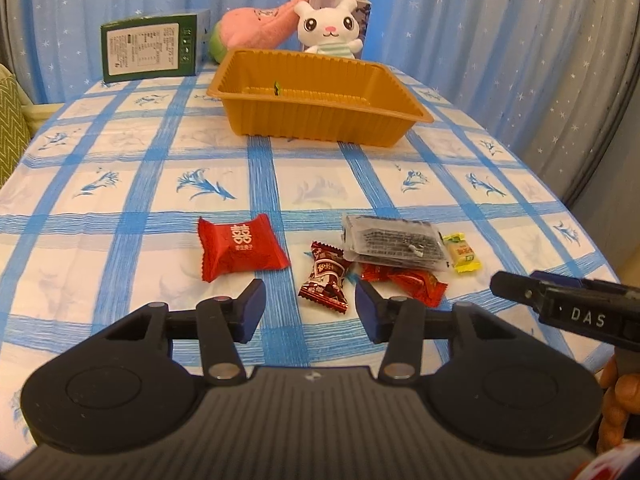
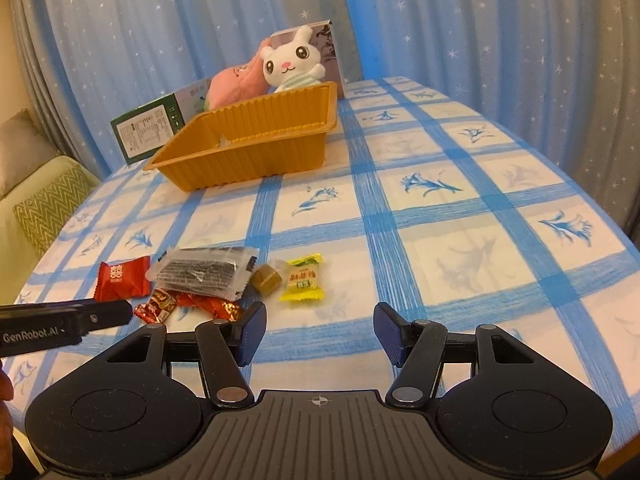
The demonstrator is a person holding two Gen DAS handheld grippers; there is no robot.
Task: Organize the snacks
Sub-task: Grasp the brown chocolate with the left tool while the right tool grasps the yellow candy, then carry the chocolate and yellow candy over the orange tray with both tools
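Observation:
Several wrapped snacks lie in a cluster on the blue checked tablecloth. There is a red candy (image 1: 240,246) (image 2: 120,278), a dark red candy (image 1: 325,280) (image 2: 160,304), a clear packet of dark snack (image 1: 394,244) (image 2: 204,272), a red twist candy (image 1: 412,280) and a yellow candy (image 1: 464,254) (image 2: 302,278). A brown cube (image 2: 266,278) lies beside the yellow one. The orange tray (image 1: 320,120) (image 2: 248,160) stands farther back. My left gripper (image 1: 310,308) is open, and the dark red candy lies just ahead between its tips, untouched. My right gripper (image 2: 320,328) is open over bare cloth, near the yellow candy.
A green box (image 1: 152,46), a pink plush (image 1: 256,26) and a white rabbit plush (image 1: 328,28) stand behind the tray, against a blue starred curtain. A cushioned seat (image 2: 48,208) sits off the table's left edge. The cloth's right half holds no objects.

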